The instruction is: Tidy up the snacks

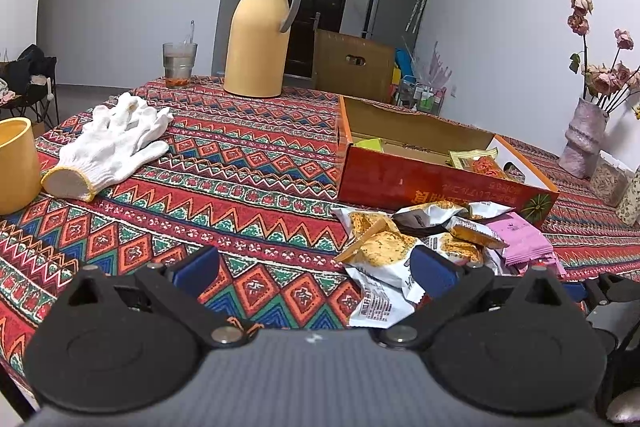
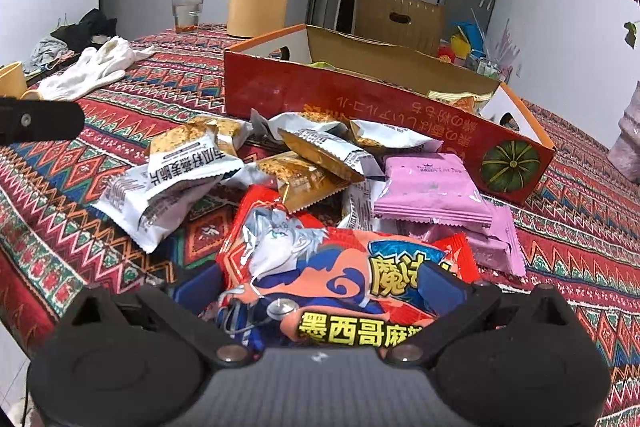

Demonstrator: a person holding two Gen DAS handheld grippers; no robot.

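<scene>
Right gripper [image 2: 320, 287] wide open astride the red noodle-snack packet [image 2: 344, 267] at the table's near edge: light, crinkly, slippery, contents brittle, so pinch mid-body gently; left gripper [image 1: 316, 267] open, empty.

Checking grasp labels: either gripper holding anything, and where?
Right gripper straddles the red packet across its near end; contact unclear. Left gripper is open, holding nothing.

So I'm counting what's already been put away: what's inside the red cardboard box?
In the red cardboard box, a yellow-green packet lies toward the far end and an orange-and-gold snack packet toward the near end. The near wall hides the rest of the floor.
</scene>
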